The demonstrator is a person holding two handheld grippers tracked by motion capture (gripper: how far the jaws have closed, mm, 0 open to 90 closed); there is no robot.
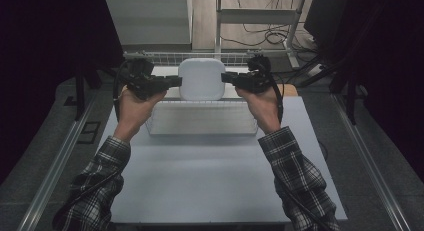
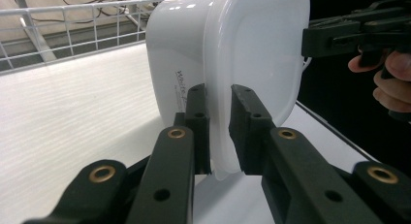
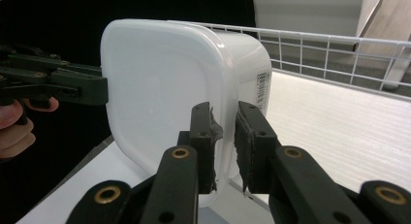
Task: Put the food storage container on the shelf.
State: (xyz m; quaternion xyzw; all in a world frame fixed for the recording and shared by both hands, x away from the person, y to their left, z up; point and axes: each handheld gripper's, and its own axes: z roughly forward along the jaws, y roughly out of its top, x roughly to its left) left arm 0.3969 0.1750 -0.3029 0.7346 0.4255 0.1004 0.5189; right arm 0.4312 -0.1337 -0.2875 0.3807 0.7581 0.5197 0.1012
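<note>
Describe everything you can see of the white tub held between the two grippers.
The tub is white, glossy plastic, squarish with rounded corners, with a lid whose rim juts out around it. One side wall bears a barcode label, another a line of small print. It is held above the wire basket. The left hand-held gripper and the right hand-held gripper each pinch the lid's rim on opposite sides.

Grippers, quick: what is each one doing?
Left gripper: closed on the white tub's rim.
Right gripper: closed on the tub's opposite rim.
</note>
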